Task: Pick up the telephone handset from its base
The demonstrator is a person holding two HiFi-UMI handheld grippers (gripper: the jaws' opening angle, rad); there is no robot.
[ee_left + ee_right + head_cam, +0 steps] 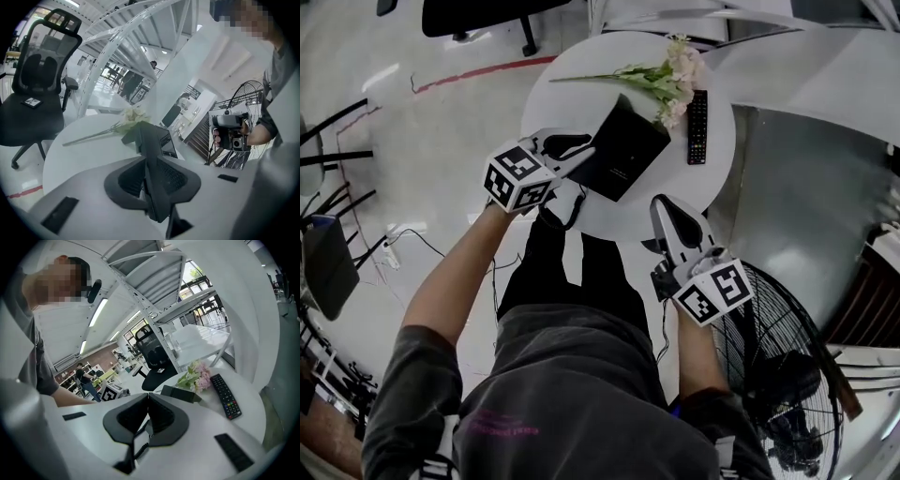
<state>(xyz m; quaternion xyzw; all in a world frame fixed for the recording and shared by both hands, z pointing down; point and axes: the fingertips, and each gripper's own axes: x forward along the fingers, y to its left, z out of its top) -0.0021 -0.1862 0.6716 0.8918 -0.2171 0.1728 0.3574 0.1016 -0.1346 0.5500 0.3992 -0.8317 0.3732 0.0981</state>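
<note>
At the left edge of the round white table [581, 103], the left gripper [567, 150] has its tips at the left side of the black phone [623, 150]. In the left gripper view its jaws stand apart, one on each side of the handset [147, 140], which shows end-on as a dark upright slab between the pads. A thin sliver of light shows between the slab and the left pad. The handset looks to be lying on its base, though the head view does not show it clearly against the black body of the phone.

The phone sits near the middle of the table, set at an angle, with one corner toward the near edge. Flowers [670, 80] lie behind it toward the far edge, stems pointing left and blooms toward the right. A remote [697, 127] lies just beside the blooms, near the right edge.

The right gripper [670, 211] is over the near edge of the table, well apart from the phone. Its jaws are together at the tips, with nothing between the pads.

A fan [778, 366] stands on the floor to the right of the table, and an office chair [42, 84] stands beyond the far side.
</note>
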